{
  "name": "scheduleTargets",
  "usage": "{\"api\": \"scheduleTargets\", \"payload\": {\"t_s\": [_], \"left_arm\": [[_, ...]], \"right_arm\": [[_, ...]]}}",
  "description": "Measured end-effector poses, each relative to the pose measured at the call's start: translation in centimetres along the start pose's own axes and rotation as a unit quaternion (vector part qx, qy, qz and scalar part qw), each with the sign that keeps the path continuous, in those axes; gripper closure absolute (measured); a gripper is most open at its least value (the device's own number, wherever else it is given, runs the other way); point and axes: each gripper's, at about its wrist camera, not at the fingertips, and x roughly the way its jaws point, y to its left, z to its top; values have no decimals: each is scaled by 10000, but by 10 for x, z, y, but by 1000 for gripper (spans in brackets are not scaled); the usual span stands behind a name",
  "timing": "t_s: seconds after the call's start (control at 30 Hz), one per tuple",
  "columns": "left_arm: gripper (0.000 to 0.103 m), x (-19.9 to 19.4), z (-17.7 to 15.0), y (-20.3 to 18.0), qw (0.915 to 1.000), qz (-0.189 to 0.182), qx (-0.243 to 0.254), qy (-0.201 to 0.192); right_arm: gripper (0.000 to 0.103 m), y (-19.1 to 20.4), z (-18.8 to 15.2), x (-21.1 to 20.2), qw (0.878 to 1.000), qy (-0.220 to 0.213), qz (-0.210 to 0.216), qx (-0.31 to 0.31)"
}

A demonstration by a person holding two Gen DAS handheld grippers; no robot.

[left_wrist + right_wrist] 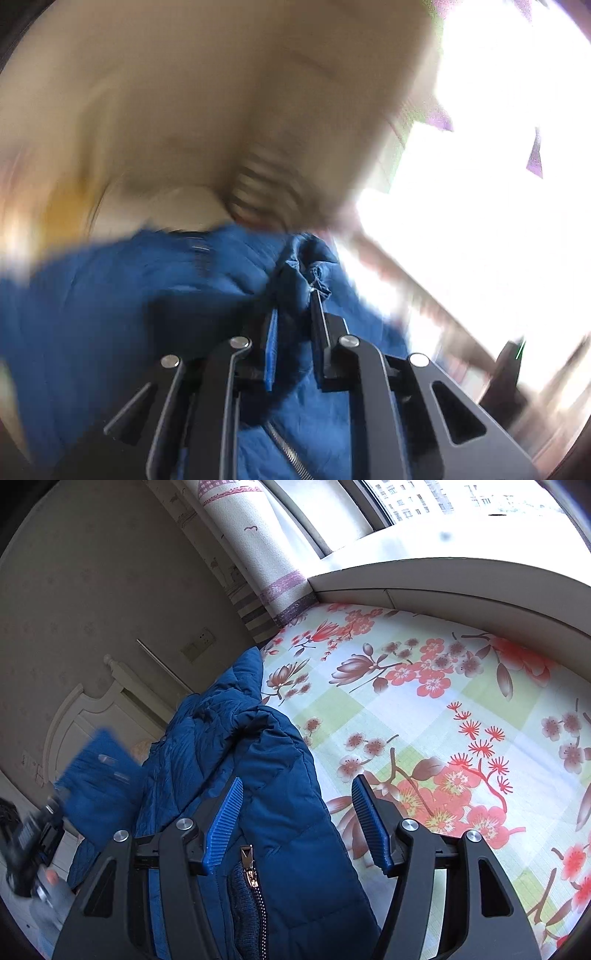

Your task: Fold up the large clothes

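Observation:
The large garment is a blue padded jacket (207, 731) lying along the left edge of a bed with a floral sheet (443, 701). Its zipper (249, 864) shows near the bottom of the right wrist view. My right gripper (297, 797) hovers over the jacket's right side, open, with its blue pads wide apart and pressing on nothing. In the blurred left wrist view my left gripper (295, 301) is shut on a bunched fold of the blue jacket (110, 314). The right wrist view shows that lifted piece of jacket (99, 760) at the far left.
A white headboard (92, 716) and a beige wall with a socket (203, 638) stand behind the jacket. A patterned curtain (258, 554) hangs at the bed's far corner. A white ledge (443, 579) under the window borders the bed. A bright window (498, 147) fills the left wrist view's right side.

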Motion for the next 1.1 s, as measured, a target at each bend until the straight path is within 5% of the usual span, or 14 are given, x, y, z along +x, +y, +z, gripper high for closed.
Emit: {"api": "scheduleTargets", "payload": {"t_s": [0.03, 0.1, 0.2, 0.27, 0.3, 0.37, 0.43, 0.53, 0.6, 0.63, 0.67, 0.83, 1.1], "left_arm": [[87, -13, 7, 41, 9943, -65, -998, -355], [85, -38, -7, 116, 9609, 119, -2646, -814], [78, -46, -47, 175, 9235, 531, -3718, -776], [79, -48, -65, 189, 9118, 443, -4010, -765], [76, -49, -66, 187, 9127, 387, -3987, -803], [45, -45, -59, 171, 9233, 313, -3718, -915], [35, -43, -54, 155, 9352, 377, -3372, -1011], [33, -45, -55, 146, 9417, 236, -3225, -925], [60, -59, -55, 146, 9454, 273, -3149, -796], [85, -51, -51, 151, 9460, 315, -3137, -746], [87, -48, -52, 151, 9458, 137, -3161, -735], [89, -62, -39, 135, 9607, 50, -2590, -1002], [89, -79, -44, 156, 9541, 131, -2767, -1141]], "right_arm": [[42, 0, 0, 0, 10000, -1, -2, 2], [42, 1, 0, 0, 10000, 2, -6, -5], [42, 1, 0, 1, 10000, 14, -17, -17], [42, 1, 0, 1, 10000, 20, -40, -27], [42, 2, 0, 0, 10000, 10, -49, -32], [42, 2, -1, -3, 10000, -80, -21, -37], [42, 4, -2, -7, 9998, -175, 18, -78], [42, 10, -4, -12, 9993, -293, -28, -238], [42, 20, -5, -13, 9979, -270, -251, -539], [42, 33, -6, -11, 9940, -195, -525, -943], [42, 44, -7, -8, 9883, -118, -761, -1316], [41, 93, -9, 33, 9240, 273, -1857, -3332], [37, 138, 2, 118, 8479, 518, -2426, -4686]]}}
